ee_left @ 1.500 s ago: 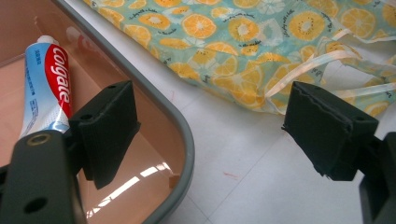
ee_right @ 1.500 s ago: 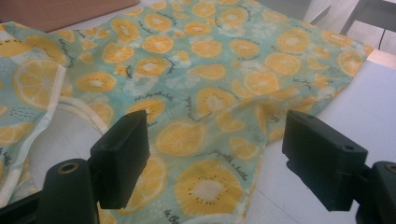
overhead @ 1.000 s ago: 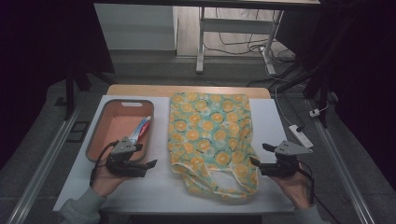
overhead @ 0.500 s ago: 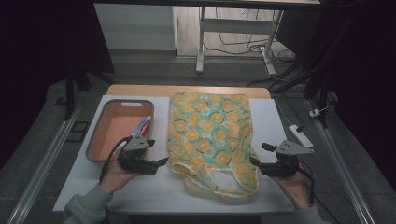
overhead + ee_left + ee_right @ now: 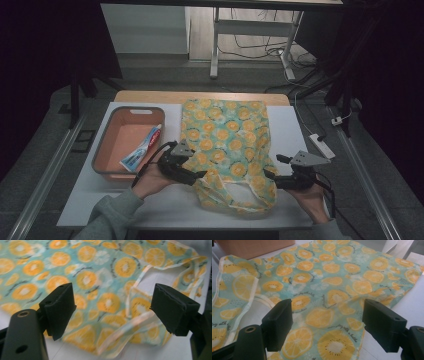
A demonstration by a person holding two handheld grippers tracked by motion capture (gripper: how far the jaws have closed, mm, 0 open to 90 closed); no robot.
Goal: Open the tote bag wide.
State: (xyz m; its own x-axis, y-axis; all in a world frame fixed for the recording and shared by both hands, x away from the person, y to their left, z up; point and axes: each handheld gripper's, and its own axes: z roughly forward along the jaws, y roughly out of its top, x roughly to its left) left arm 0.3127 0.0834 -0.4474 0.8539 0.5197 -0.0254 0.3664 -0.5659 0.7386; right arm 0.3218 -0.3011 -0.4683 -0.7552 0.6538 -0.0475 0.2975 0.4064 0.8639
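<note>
Two claws flank a fruit-print tote bag (image 5: 225, 135) that lies flat on the white worktop (image 5: 170, 207) in the high view, its handles toward the person; the left claw (image 5: 201, 175) sits at the bag's near left edge and the right claw (image 5: 267, 175) at its near right edge, while a toothpaste tube (image 5: 141, 152) rests in the orange tray (image 5: 125, 175) just beside the bag. Nothing looks packed yet, so the work seems barely begun. From the left gripper view, the jaws stand wide apart over the bag's mouth and pale handle strap (image 5: 140, 320), gripping nothing. From the right gripper view, the jaws are likewise spread wide above the printed cloth, empty, so any lifting or opening of the bag is still to come.
</note>
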